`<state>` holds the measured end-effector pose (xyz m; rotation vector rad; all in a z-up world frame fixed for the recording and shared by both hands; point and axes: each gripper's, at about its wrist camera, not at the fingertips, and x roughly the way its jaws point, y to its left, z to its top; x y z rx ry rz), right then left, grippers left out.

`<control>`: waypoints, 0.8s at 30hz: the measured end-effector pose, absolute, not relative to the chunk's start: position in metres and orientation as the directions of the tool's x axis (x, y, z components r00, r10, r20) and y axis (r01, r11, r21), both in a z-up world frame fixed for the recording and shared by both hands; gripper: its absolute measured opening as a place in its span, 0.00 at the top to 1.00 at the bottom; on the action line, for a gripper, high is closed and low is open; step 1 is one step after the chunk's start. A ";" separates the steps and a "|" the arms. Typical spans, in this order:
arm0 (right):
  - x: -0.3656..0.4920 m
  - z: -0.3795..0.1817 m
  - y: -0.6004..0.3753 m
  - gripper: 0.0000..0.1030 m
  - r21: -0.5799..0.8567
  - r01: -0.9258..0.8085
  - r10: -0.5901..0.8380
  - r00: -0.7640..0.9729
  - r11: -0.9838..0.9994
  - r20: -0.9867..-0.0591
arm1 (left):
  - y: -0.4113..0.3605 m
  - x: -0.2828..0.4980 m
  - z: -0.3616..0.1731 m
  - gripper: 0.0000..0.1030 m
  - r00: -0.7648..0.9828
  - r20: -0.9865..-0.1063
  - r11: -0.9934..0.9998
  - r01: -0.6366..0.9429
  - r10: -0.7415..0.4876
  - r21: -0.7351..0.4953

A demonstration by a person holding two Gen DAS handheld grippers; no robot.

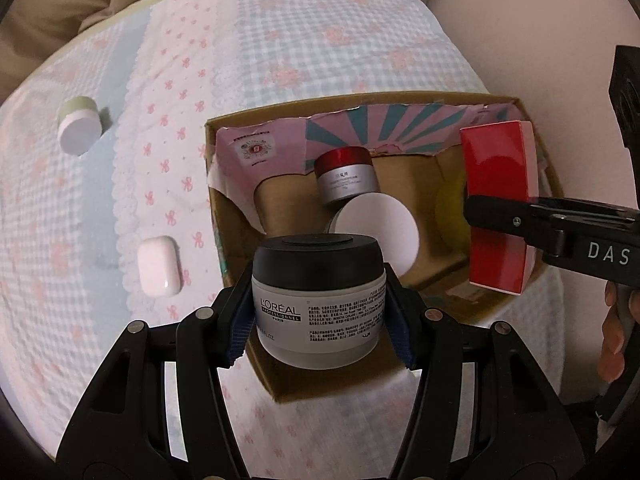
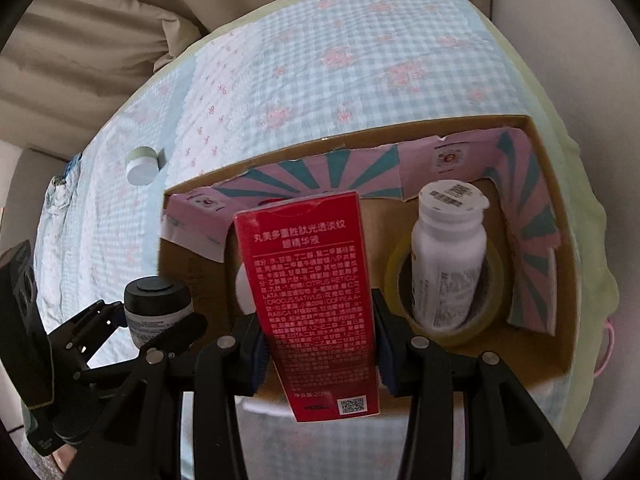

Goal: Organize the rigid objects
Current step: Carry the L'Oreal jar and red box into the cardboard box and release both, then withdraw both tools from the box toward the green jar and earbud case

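Left tool [image 1: 318, 312] clamped on a black-lidded white jar [image 1: 318, 296], blue pads pressed against both sides of its body, hovering at the near edge of the cardboard box [image 1: 536, 136]. Right tool [image 2: 318, 344] clamped on a tall red carton [image 2: 310, 304], gripped low on its length, upright over the middle of the same box. Both held above the bed's checked quilt [image 1: 280, 40], not a bench.

Already crowded inside: a red-capped silver jar [image 1: 346, 178] at the far side, a white round lid [image 1: 378, 232] just near of it, a white bottle [image 2: 448, 256] standing inside a roll of yellow tape [image 2: 496, 280] toward the right. Still outside on the quilt: a small green-and-white pot [image 1: 78, 126] far left and a white earbud case [image 1: 158, 266] nearer, left of the box.

Risks from here:
- Little bare floor left under the black-lidded jar; likely to land on the white round lid and tip or roll if released there.
- Red carton tall and narrow, held by its lower part only; apt to pivot between the pads, or to topple onto the silver jar once let go.
- Both tools close together over one opening; a clash of fingers or of jar against carton quite possible.
- Torn pink-and-teal lining flaps [image 1: 360, 120] folded inward, liable to snag a descending item.
- Soft quilt beneath, so box likely to shift or tilt under a push on its wall
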<state>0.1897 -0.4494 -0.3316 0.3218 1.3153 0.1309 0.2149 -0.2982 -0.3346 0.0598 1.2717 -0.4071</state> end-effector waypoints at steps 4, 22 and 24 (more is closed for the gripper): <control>0.189 -0.342 -0.450 0.61 0.310 0.074 0.282 0.260 0.948 -0.924 | -0.297 0.215 -0.338 0.48 0.249 -0.933 0.932 0.318 -0.261 -0.176; 0.158 -0.321 -0.468 0.00 0.377 0.138 0.306 0.366 0.916 -0.879 | -0.270 0.207 -0.306 0.00 0.259 -0.930 0.944 0.270 -0.262 -0.191; 0.154 -0.319 -0.468 0.00 0.373 0.143 0.302 0.362 0.917 -0.882 | -0.265 0.202 -0.300 0.00 0.268 -0.927 0.945 0.265 -0.263 -0.191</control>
